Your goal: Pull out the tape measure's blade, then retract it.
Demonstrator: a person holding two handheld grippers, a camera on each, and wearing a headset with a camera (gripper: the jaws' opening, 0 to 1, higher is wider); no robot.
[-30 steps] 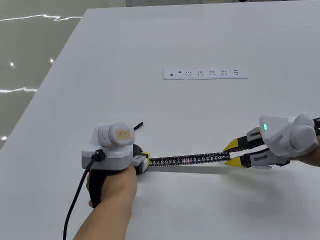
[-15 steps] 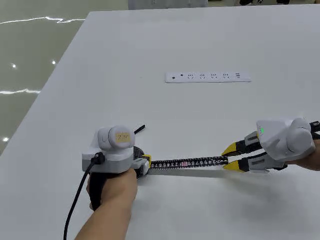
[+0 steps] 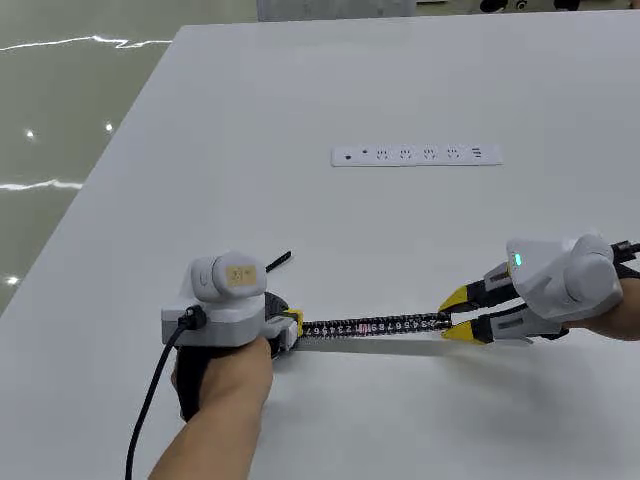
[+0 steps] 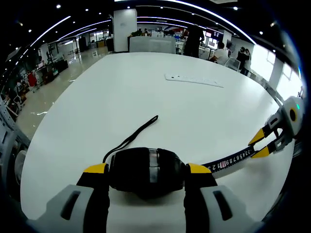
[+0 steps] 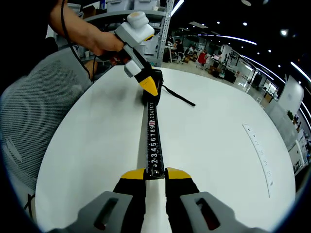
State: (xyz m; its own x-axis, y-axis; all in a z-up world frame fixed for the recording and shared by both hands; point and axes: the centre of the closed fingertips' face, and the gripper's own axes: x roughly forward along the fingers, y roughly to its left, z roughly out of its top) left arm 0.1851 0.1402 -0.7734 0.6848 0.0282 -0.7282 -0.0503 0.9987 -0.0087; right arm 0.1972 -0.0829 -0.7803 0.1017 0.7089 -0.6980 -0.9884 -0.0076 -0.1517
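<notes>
At the bottom of the left gripper view, the left tool (image 4: 147, 170) has its two yellow-tipped jaws pressed against either side of the black tape measure (image 4: 147, 162), which sits on the white counter (image 4: 160, 102). The numbered blade (image 4: 228, 162) runs out of the case to the right, and its far end sits between the yellow jaw tips of the right tool (image 4: 256, 147) at the view's edge. A thin black strap (image 4: 133, 137) trails from the case across the counter, and a white power strip (image 4: 193, 80) lies well beyond it.
</notes>
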